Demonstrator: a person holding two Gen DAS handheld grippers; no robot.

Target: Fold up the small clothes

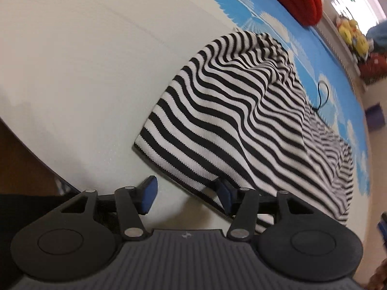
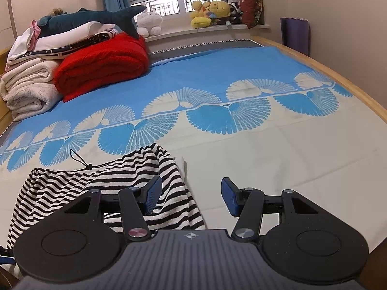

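The striped garment (image 1: 241, 120), black and white, lies on the bed sheet (image 1: 84, 72), on its pale part just below the band of blue fan patterns. It is not flat: the cloth rises in soft ridges and one end is bunched. A thin black cord (image 2: 79, 160) with a small loop comes out from the bunched edge and rests on the sheet.

The left tongs (image 1: 186, 197) point steeply down at the near hem of the garment. Their two blue pads stand apart. One pad (image 1: 226, 193) is at the very edge of the hem (it seems to touch the cloth, but this is not sure), the other pad is over the bare sheet, and nothing is pinched between them.

The right tongs (image 2: 192, 195) are apart as well and hold nothing. In the right wrist view their left pad (image 2: 153, 193) is in front of the striped cloth, while the other pad is over the pale sheet beside the garment.

Further back on the bed there is a folded red blanket (image 2: 104, 65), next to a stack of pale towels (image 2: 26, 89) and other folded linen, with a dark shark plush (image 2: 89, 19) on top. Several yellow plush toys (image 2: 210, 12) sit on the windowsill (image 2: 193, 32). The bed has a wooden frame (image 2: 338, 72).
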